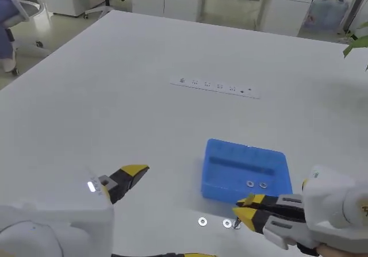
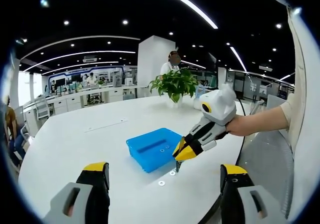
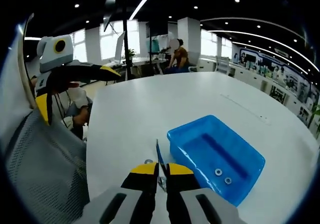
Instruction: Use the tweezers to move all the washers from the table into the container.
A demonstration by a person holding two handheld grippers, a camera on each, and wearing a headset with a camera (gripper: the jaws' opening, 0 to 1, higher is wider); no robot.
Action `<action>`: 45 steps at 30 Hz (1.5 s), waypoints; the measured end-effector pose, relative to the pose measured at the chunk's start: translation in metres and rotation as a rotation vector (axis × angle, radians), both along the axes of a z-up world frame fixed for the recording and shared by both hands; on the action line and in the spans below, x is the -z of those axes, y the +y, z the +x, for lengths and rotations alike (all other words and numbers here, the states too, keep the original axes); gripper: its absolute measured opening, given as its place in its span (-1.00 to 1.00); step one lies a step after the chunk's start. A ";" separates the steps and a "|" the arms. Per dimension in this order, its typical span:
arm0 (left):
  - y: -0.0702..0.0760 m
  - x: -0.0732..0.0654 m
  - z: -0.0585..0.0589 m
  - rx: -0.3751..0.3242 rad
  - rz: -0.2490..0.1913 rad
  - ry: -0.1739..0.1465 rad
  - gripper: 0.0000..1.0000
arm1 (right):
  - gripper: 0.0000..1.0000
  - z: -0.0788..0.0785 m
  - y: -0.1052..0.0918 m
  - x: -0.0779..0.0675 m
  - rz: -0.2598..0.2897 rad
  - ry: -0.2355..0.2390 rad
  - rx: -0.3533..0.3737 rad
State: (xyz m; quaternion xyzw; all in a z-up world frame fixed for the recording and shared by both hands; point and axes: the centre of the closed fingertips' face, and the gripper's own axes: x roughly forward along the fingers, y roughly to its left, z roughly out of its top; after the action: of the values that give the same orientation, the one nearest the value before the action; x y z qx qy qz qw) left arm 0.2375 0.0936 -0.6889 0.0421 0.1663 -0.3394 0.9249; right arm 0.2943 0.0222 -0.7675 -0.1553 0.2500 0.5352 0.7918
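My right tongs (image 3: pixel 161 168) are pinched narrow on the tweezers (image 3: pixel 158 156), which stick out ahead of the jaws and point down at the table (image 1: pixel 144 113) just near of the bin (image 1: pixel 247 168). In the head view the tweezer tips come down right beside the rightmost of the loose washers (image 1: pixel 227 223). I cannot tell whether the tips have hold of anything; they are too small to read.

My left tongs (image 2: pixel 164 168) are wide and carry nothing. They hang over the near left of the table, well apart from the work.

I count two loose washers on the table, side by side just near of the bin's front wall, one to the left (image 1: pixel 202 221) of the one at the tips. Two more (image 1: pixel 250 183) already lie flat on the bin's floor, close together toward its near right side.

As far as I can judge, the job is about half done: two in, two left to lift. There may be others hidden behind my right tongs; I cannot say. The next pick looks to be the washer at the tips, and it has only the short hop over the near wall to go.

Far across the table lies a white power strip (image 1: pixel 215 86), clear of it all.
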 end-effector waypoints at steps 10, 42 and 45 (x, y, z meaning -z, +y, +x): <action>0.000 -0.001 0.001 -0.001 -0.010 0.000 0.88 | -0.98 0.008 -0.008 -0.002 0.054 0.058 0.108; 0.005 -0.002 -0.001 -0.006 -0.003 -0.005 0.87 | -0.97 0.089 -0.013 -0.058 0.216 -0.033 0.285; 0.006 -0.002 -0.001 -0.008 -0.005 -0.007 0.87 | -0.97 0.096 -0.012 -0.050 0.207 -0.007 0.302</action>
State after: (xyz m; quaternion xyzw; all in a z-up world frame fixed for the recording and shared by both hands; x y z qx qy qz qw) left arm 0.2369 0.0994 -0.6864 0.0403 0.1625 -0.3357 0.9270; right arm 0.3901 0.0098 -0.7175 -0.0353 0.2114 0.4328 0.8756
